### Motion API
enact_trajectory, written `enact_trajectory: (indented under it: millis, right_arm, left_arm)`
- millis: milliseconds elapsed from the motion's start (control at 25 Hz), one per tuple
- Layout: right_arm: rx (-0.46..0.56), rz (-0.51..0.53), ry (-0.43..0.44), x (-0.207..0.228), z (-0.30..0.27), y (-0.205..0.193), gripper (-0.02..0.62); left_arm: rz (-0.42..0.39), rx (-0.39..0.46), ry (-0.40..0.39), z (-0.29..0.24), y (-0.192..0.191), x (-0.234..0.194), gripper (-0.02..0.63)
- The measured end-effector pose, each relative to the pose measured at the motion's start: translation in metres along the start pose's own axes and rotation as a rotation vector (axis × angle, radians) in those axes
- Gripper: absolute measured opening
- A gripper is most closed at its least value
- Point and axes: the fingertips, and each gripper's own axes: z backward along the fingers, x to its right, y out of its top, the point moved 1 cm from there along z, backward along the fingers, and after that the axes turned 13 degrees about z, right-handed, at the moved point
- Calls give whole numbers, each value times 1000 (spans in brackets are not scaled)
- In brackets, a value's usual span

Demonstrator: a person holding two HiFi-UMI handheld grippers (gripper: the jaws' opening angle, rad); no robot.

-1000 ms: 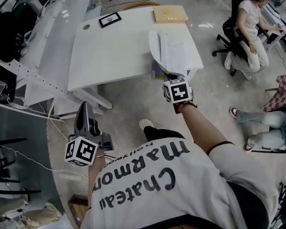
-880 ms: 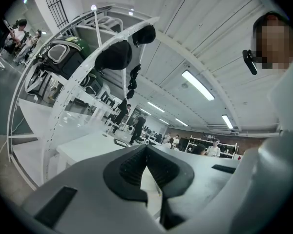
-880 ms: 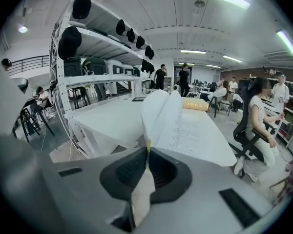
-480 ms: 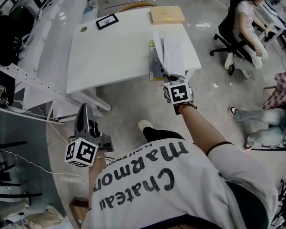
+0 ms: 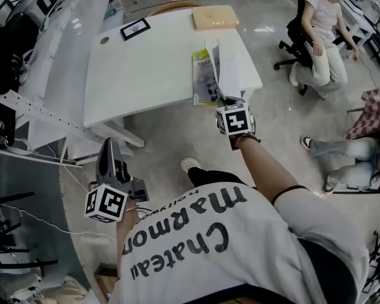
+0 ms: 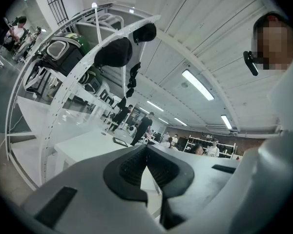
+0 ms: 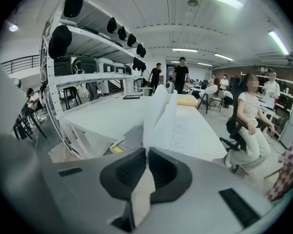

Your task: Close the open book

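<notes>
The open book [image 5: 206, 76] lies on the white counter [image 5: 145, 68] at its near right corner, close to the edge that faces the person, with a green and yellow cover flat on the surface. A bundle of its white pages [image 7: 158, 116] stands lifted, roughly upright above the cover, and fans a little at the top. The right gripper [image 7: 146, 155] is pressed together on the lower edge of those pages: in the right gripper view the paper runs straight down between the two dark pads, and a strip of it sticks out below them. In the head view that gripper reaches in from the counter's near edge, its marker cube just off the corner. The left gripper [image 5: 107, 147] hangs well apart from the counter, low at the person's left side over the floor; its jaws are closed against each other with nothing between them (the left gripper view shows only the room beyond). At the far edge of the counter sit a flat tan box [image 5: 215, 19] and a black-framed marker card [image 5: 134, 28]. A seated person [image 5: 320, 40] is off to the right.
</notes>
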Motion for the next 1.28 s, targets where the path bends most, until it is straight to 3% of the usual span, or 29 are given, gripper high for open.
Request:
enact_trajectory:
  millis: [1280]
  right_arm:
    - [-15,-210,-50,31,-4,-23,43]
  left_arm:
    - [-1,2,14,-1,-3,0,23]
